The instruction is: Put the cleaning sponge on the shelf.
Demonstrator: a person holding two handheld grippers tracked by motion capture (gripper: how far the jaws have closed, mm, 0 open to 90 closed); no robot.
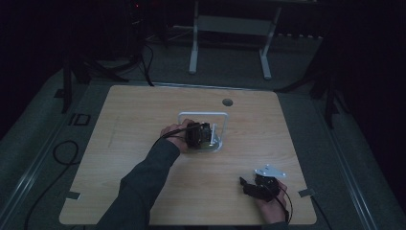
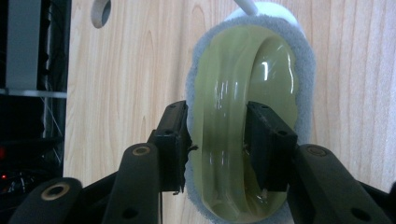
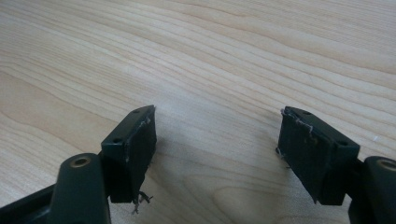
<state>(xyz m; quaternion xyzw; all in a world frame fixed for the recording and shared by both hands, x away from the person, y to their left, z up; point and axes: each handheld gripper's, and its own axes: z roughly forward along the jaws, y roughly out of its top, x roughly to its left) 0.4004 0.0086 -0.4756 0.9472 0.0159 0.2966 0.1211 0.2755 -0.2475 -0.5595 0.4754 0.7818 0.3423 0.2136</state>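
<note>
Grasp step in hand: left gripper (image 2: 217,140) pinched yellow-green sponge handle (image 2: 224,140) between its jaws, beside white rack (image 1: 203,116). Right gripper (image 3: 217,149) spread, empty, near table (image 3: 210,56). Next move likely called for steady lift.

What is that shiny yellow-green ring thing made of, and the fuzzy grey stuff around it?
The yellow-green ring looks like glossy, see-through plastic or soft rubber: bright streaks of light shine off it. Which one, I cannot tell. The grey edge looks like felt or sponge, dull and fuzzy. The left gripper is closed on the ring.
</note>
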